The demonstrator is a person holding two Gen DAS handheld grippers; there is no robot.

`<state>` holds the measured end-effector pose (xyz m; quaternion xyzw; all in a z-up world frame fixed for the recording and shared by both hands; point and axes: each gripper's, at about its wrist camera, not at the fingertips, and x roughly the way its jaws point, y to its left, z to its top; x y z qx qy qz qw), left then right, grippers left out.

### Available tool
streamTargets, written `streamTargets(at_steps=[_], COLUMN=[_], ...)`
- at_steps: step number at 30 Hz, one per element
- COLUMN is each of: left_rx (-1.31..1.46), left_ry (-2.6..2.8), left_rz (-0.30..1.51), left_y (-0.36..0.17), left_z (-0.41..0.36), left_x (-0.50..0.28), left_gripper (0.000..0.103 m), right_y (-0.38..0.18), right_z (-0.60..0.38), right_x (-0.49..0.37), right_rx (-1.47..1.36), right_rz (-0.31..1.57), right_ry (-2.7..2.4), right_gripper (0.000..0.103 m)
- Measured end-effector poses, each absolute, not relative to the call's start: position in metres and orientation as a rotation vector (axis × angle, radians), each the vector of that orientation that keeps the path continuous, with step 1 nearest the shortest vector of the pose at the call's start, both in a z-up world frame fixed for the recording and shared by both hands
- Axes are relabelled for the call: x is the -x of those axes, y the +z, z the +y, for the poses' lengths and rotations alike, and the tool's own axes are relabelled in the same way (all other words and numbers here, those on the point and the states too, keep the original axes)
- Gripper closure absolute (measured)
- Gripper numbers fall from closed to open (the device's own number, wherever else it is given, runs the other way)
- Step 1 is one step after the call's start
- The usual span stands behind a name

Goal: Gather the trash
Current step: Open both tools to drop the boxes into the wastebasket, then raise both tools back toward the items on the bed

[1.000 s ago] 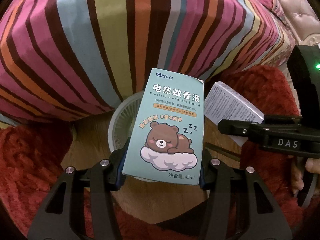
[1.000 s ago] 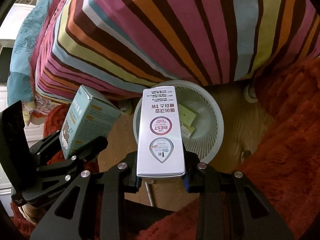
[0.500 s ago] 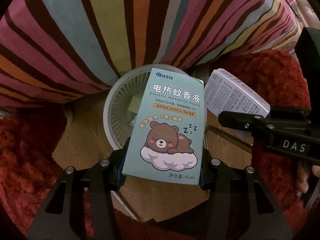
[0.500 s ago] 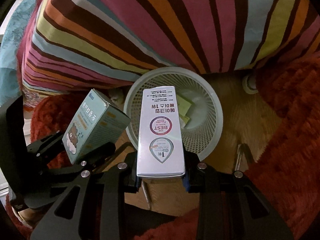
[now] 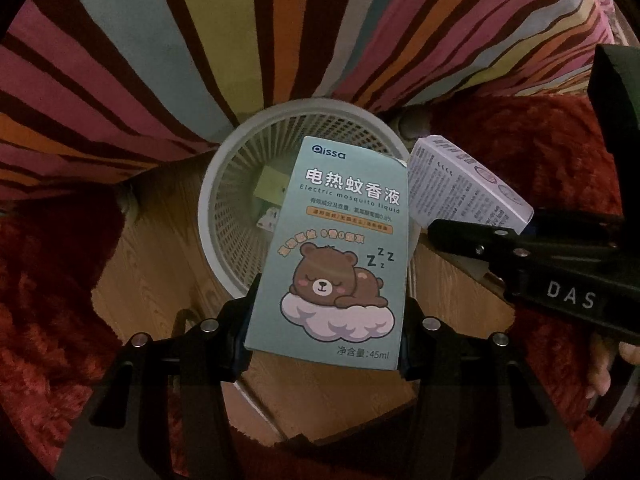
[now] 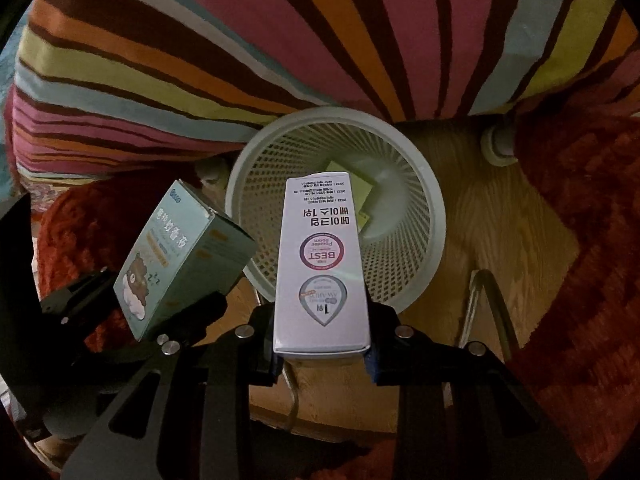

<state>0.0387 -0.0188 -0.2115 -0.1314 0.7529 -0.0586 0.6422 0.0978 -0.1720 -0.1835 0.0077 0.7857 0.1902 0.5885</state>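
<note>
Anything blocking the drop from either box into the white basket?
Nothing visible. The teal box and the white box are both held above the basket, whose mouth is open, with only a few scraps at the bottom.

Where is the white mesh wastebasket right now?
In both wrist views the wastebasket stands on the wooden floor against the striped bedding, directly beyond both held boxes.

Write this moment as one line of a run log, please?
left gripper: shut on teal bear box | right gripper: shut on white box | both over white mesh basket | basket: some trash inside
</note>
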Motion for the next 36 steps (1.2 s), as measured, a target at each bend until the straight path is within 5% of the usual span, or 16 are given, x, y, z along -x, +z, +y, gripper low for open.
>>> streamTargets(at_steps=[7, 10, 11, 12, 14, 36], left_rx=[0.347, 0.355, 0.354, 0.350, 0.358, 0.326], left_ry=[-0.129, -0.128, -0.125, -0.119, -0.117, -0.058], left_rz=[1.752, 1.768, 1.769, 1.770, 1.769, 1.633], left_y=[-0.215, -0.218, -0.218, -0.218, -0.218, -0.189], left_z=[-0.018, -0.018, -0.017, -0.017, -0.016, -0.007], left_x=[-0.038, -0.038, -0.038, -0.039, -0.039, -0.032], left_gripper=[0.049, 0.033, 0.027, 0.024, 0.024, 0.024], right_y=[-0.192, -0.199, -0.200, -0.200, -0.196, -0.168], right_z=[-0.171, -0.170, -0.171, -0.172, -0.173, -0.175], right_x=[-0.100, -0.099, -0.100, -0.101, -0.104, -0.105], right_rx=[-0.018, -0.017, -0.019, -0.028, -0.057, -0.089], right_rz=[1.866, 1.895, 1.903, 1.901, 1.876, 1.724], right_ry=[0.427, 0.416, 0.409, 0.403, 0.400, 0.432], right_gripper=[0.074, 0.072, 0.065, 0.044, 0.031, 0.030])
